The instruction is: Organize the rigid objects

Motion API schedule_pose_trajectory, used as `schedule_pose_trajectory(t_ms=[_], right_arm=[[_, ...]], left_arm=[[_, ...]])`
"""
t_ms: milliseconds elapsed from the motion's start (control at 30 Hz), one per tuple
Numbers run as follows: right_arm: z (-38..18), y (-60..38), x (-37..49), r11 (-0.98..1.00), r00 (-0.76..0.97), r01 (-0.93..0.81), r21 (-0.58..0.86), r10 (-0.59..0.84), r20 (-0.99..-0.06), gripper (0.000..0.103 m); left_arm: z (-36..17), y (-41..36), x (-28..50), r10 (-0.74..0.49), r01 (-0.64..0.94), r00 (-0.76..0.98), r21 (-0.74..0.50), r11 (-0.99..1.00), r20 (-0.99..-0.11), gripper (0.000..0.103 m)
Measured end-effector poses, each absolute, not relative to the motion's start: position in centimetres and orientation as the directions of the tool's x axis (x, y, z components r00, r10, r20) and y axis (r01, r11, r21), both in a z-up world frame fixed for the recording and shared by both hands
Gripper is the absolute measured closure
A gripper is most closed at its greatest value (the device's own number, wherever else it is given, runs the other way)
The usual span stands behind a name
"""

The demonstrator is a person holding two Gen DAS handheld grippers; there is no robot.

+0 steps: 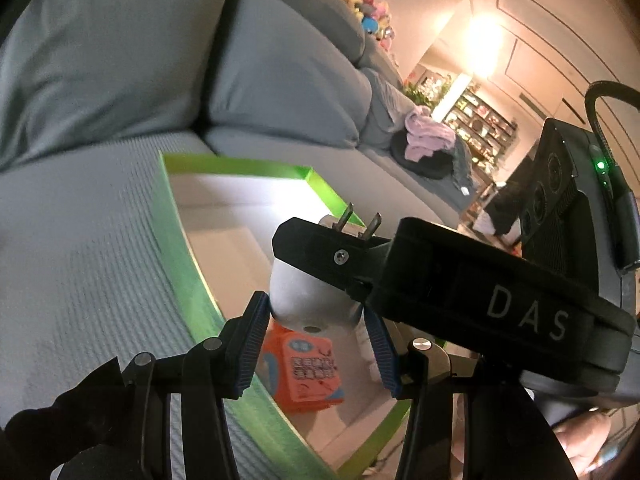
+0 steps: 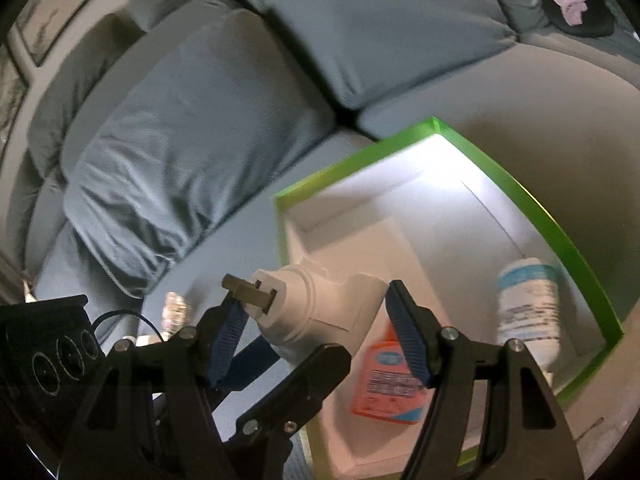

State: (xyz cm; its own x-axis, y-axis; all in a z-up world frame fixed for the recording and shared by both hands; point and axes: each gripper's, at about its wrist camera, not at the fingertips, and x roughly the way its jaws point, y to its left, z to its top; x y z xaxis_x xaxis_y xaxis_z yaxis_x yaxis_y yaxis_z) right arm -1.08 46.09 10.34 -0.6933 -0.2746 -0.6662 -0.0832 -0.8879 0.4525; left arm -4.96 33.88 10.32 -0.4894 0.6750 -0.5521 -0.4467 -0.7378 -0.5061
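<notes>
Here, left claw (image 1: 316, 320) and right claw (image 2: 316, 320), clamped on white plug adapter (image 1: 304, 296).

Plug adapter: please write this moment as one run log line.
held: plug adapter | by: left gripper and right gripper | over: green box | inside: orange pack, bottle

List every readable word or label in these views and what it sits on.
"DAS": white letters on the right gripper body, left wrist view.
Orange packet: print too blurred to read.
White bottle: blue label print too blurred to read.
White plug adapter: no text visible.
</notes>
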Motion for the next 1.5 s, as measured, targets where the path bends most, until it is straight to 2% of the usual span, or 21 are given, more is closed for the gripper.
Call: schedule_pose_trajectory(t_ms=[433,533,600,667,700,733,767,900,1300,1500], right_arm=[[9.3,47.4,-1.0,-0.897,-0.671,-0.165,0.409,-0.202,-0.714,0.034],[9.6,47.3,-0.9,-0.901,-0.667,-0.195,0.387,-0.168,-0.726,0.032],[9.6,47.2,-1.0,-0.907,-0.661,-0.207,0.368,-0.148,-0.736,0.024],[10.0,47.0,-0.8,-0.906,-0.674,-0.207,0.369,-0.142,-0.725,0.014],[10.3,46.9,-0.7,-0.904,-0.682,-0.205,0.374,-0.143,-0.717,0.014],[10.5,46.8,-0.6,-0.904,-0.689,-0.205,0.375,-0.138,-0.711,0.013],[10.8,46.6,-0.6,-0.906,-0.695,-0.208,0.370,-0.129,-0.707,0.010],[11.6,45.2,-0.4,-0.918,-0.712,-0.201,0.342,-0.103,-0.695,0.007],[11.8,36.5,-1.8,-0.930,-0.687,0.019,0.366,-0.278,-0.671,0.007],[11.2,30.5,-2.5,-0.920,-0.639,0.147,0.362,-0.368,-0.676,0.007]], left_arm=[[9.6,35.1,-5.2,0.680,-0.416,-0.459,-0.537,-0.734,-0.572,0.053],[9.5,34.8,-5.3,0.683,-0.410,-0.456,-0.546,-0.730,-0.571,0.053],[10.0,34.5,-5.0,0.665,-0.412,-0.468,-0.522,-0.747,-0.582,0.052],[10.6,33.8,-4.7,0.628,-0.402,-0.505,-0.482,-0.778,-0.593,0.038],[10.9,33.5,-4.5,0.619,-0.401,-0.519,-0.472,-0.785,-0.589,0.037],[11.1,33.1,-4.3,0.606,-0.394,-0.537,-0.461,-0.796,-0.587,0.029],[11.5,32.4,-4.0,0.576,-0.370,-0.569,-0.443,-0.817,-0.588,0.023],[12.4,29.5,-3.6,0.497,-0.302,-0.639,-0.403,-0.864,-0.587,0.023],[12.7,19.4,-2.5,0.093,0.018,-0.755,-0.162,-0.987,-0.649,0.022],[11.9,13.5,-2.3,-0.026,0.149,-0.734,-0.123,-0.981,-0.678,0.022]])
